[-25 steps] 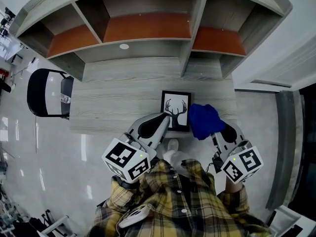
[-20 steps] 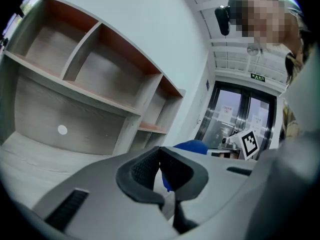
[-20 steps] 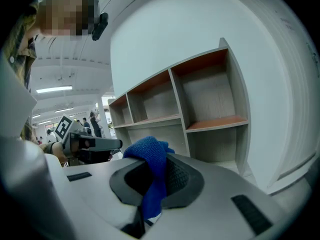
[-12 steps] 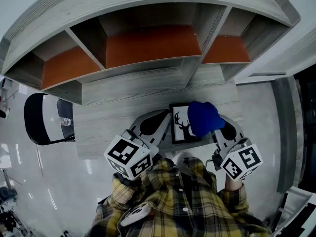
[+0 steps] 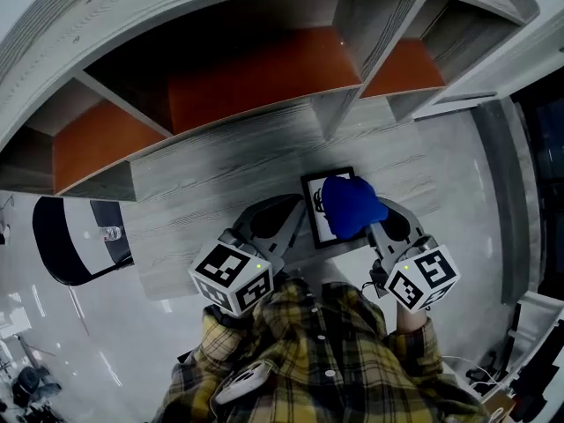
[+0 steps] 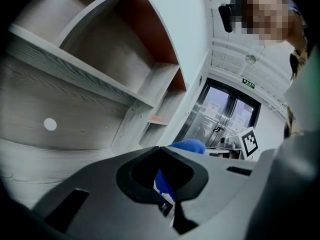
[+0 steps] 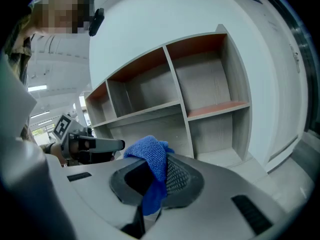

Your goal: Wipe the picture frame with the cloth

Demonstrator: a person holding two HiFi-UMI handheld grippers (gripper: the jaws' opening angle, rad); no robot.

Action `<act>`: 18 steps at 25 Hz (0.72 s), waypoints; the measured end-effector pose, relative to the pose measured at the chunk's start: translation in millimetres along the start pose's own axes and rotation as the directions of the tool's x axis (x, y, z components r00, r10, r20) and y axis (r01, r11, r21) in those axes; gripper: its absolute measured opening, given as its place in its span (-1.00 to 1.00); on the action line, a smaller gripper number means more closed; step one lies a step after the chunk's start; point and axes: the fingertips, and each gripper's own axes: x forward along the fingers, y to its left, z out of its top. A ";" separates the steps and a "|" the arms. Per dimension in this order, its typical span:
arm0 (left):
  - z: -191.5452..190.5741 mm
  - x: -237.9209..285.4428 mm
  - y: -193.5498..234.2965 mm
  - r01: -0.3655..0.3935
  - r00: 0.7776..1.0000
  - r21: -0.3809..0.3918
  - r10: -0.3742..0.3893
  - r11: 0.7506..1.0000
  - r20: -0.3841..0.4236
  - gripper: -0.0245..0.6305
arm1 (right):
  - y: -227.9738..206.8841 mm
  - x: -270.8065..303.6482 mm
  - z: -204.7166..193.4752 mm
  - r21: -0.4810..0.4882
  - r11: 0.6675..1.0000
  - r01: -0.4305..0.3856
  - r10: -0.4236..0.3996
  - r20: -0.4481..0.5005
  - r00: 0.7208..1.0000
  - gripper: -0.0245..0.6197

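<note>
Head view, looking steeply down – picture frame (image 5: 314, 211) sits near the front edge of the grey wood desk (image 5: 211, 192), below the shelf unit (image 5: 256, 77) with its orange-lined bays. The frame's black border and white mat show only along the left side; the blue cloth (image 5: 351, 203) lies bunched over the rest, touching the frame's face.

Your right gripper (image 5: 374, 227) comes in from the lower right. In the right gripper view the jaws are closed on the cloth: a fold is pinched between them, the bulk piled over the tips, a tail hanging below.

Your left gripper (image 5: 300, 223) reaches in from the lower left, its tips at the frame's left edge. In the left gripper view the jaws are drawn together, with a thin dark edge and a strip of white caught in the gap – clamped on the frame. Blue cloth shows just past the tips.

Your plaid shirt (image 5: 317, 359) fills the bottom of the head view
</note>
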 end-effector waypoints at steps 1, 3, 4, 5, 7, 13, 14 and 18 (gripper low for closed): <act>-4.2 1.4 1.9 -0.004 1.000 -0.005 0.004 1.000 -0.011 -0.91 | -1.0 0.9 -2.0 0.003 1.000 0.000 0.000 -0.006 1.000 -0.82; -13.6 4.8 4.4 -0.009 0.999 -0.017 0.009 1.000 -0.032 -0.91 | -5.7 1.6 -5.5 0.007 1.000 0.004 -0.004 -0.019 1.000 -0.82; -19.1 7.2 5.8 -0.010 0.999 -0.025 0.009 1.000 -0.042 -0.91 | -9.7 1.9 -7.4 0.005 1.000 0.011 -0.011 -0.025 1.000 -0.82; -25.4 9.9 8.0 -0.013 0.999 -0.033 0.011 0.999 -0.051 -0.91 | -14.5 2.3 -9.6 0.000 1.000 0.022 -0.022 -0.032 0.999 -0.82; -42.3 16.5 14.8 -0.027 0.997 -0.048 0.023 0.998 -0.077 -0.91 | -25.6 3.3 -14.7 -0.020 0.999 0.044 -0.045 -0.046 0.998 -0.82; -108.5 45.6 26.4 -0.046 0.976 -0.083 0.028 0.996 -0.217 -0.91 | -56.8 15.7 -28.7 -0.064 0.996 0.061 -0.066 -0.084 0.994 -0.82; -119.8 50.3 27.1 -0.048 0.970 -0.086 0.026 0.995 -0.240 -0.91 | -60.6 18.6 -32.9 -0.056 0.997 0.058 -0.063 -0.088 0.994 -0.82; -166.1 68.1 34.8 -0.057 0.941 -0.098 0.020 0.994 -0.338 -0.91 | -71.6 31.0 -47.8 -0.034 0.998 0.050 -0.053 -0.100 0.994 -0.82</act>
